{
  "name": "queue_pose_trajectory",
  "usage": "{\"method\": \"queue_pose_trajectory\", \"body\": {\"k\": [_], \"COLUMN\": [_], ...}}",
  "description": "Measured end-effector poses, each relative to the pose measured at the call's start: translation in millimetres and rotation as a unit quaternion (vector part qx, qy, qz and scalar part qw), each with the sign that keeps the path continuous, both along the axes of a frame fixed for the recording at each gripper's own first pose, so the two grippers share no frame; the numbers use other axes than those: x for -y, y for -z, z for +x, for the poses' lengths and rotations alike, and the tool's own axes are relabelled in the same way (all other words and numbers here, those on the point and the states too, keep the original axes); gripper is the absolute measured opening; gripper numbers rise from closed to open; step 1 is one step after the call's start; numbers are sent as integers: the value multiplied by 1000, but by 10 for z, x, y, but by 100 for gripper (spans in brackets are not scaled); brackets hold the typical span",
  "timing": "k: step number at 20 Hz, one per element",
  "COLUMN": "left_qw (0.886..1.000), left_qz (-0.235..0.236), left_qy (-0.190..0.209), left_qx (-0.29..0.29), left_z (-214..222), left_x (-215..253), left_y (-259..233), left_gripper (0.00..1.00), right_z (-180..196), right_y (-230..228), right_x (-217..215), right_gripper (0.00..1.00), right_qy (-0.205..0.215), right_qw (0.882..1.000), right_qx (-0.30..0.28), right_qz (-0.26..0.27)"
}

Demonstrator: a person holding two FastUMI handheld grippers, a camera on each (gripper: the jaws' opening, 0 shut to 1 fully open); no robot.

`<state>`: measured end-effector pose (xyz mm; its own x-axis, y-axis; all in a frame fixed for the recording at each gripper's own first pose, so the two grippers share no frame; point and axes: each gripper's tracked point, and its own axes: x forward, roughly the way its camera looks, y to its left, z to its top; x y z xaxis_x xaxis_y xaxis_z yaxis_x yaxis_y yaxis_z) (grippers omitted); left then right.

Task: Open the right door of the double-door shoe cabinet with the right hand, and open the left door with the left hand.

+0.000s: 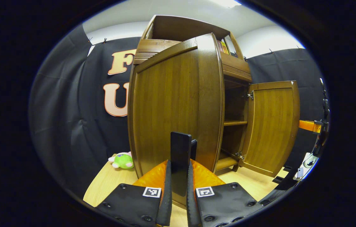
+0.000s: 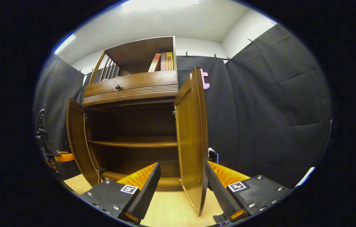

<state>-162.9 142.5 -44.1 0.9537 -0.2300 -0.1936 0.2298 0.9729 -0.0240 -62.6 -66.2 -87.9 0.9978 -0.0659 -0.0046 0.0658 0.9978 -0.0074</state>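
The brown wooden shoe cabinet [image 2: 130, 85] has both doors swung out. In the left gripper view the left door [image 1: 171, 104] looms close. My left gripper [image 1: 179, 164] is shut on a dark upright handle [image 1: 180, 148] near that door's free edge. The right door [image 1: 272, 126] hangs open farther off, with the other gripper [image 1: 319, 129] beyond it. In the right gripper view the right door [image 2: 192, 142] stands edge-on between the fingers of my right gripper [image 2: 181, 176], which is open and wide around it. The left door [image 2: 77, 142] stands open at the left.
Bare shelves [image 2: 133, 144] show inside the cabinet. Books [image 2: 162, 61] lean in the top compartment above a drawer knob [image 2: 118, 86]. A green plush toy [image 1: 122, 160] lies left of the cabinet on the light wooden surface [image 1: 108, 183]. Black cloth walls close in behind.
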Motion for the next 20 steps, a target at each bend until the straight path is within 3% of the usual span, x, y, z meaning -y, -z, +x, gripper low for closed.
{"method": "queue_pose_trajectory", "body": {"k": [4, 11, 15, 20], "left_qw": [1000, 995, 997, 995], "left_qz": [15, 39, -1, 13], "left_qy": [-22, -88, -83, -98], "left_qx": [3, 14, 1, -1], "left_z": [-108, -284, -321, -357], "left_x": [-250, -974, -1153, -1348], "left_y": [-36, -109, -87, -105], "left_gripper": [25, 12, 12, 12], "right_z": [39, 57, 72, 66], "right_y": [17, 20, -15, -15], "right_x": [-138, -413, -535, -605], "right_gripper": [99, 99, 99, 99], "right_qy": [-10, -33, -42, -44], "right_qw": [1000, 999, 999, 999], "right_qx": [-3, -7, -6, -4], "right_qz": [1, 4, 2, 4]}}
